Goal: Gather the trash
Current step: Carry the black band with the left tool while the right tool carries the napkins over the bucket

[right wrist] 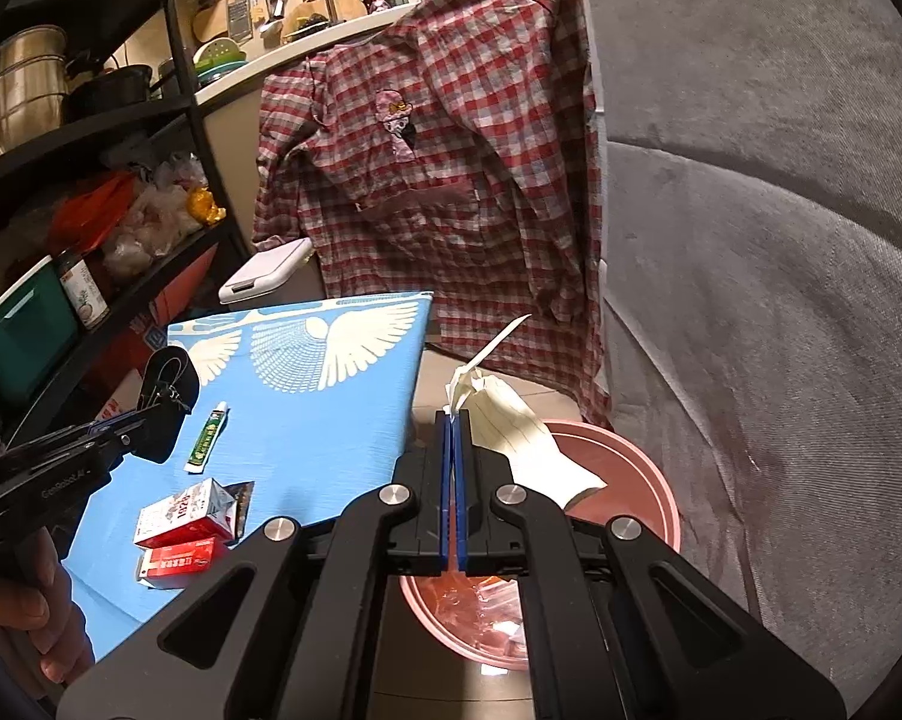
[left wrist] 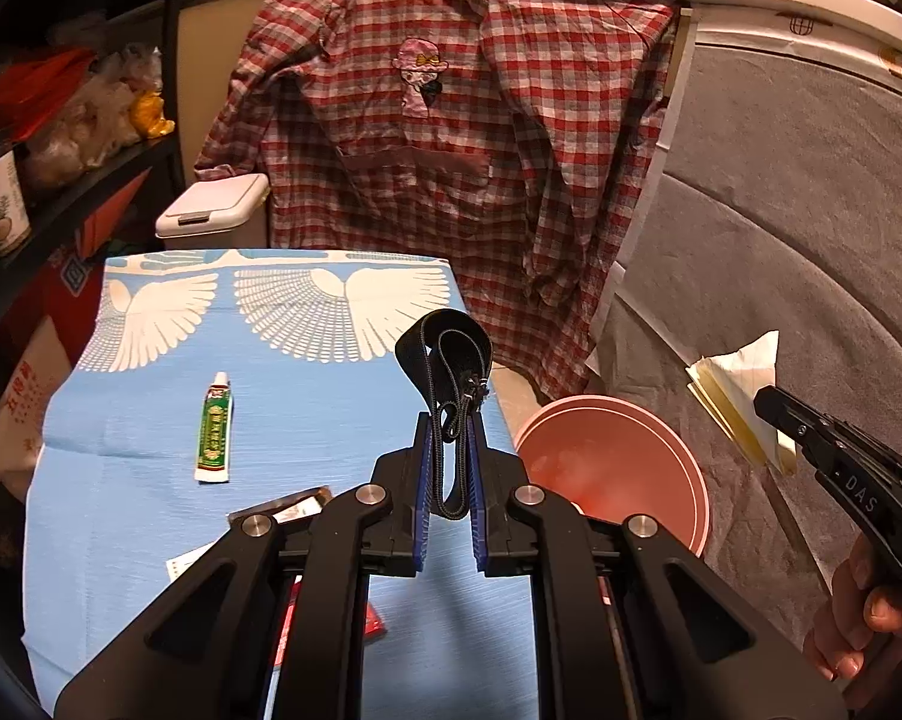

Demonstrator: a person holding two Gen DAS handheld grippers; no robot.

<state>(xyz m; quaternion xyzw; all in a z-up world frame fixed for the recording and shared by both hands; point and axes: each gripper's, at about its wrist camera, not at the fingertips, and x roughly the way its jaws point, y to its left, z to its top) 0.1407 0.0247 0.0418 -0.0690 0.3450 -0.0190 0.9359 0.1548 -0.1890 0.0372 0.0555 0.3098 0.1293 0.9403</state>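
- The left gripper (left wrist: 449,438) is clamping a black strap (left wrist: 451,360) over the blue table (left wrist: 150,480).
- The right gripper (right wrist: 454,420) is pinching crumpled paper (right wrist: 511,426) above the pink bin (right wrist: 661,480), right of the table.

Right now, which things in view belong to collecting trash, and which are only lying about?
Job:
- black looped strap, in left gripper
- folded cream paper, in right gripper
- pink round bin

Lying about:
- red checked shirt
- white lidded bin

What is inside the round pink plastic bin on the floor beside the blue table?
The round pink plastic bin holds crumpled clear plastic wrappers. The right gripper, shut on folded cream paper, covers much of the opening, so anything deeper is hidden.
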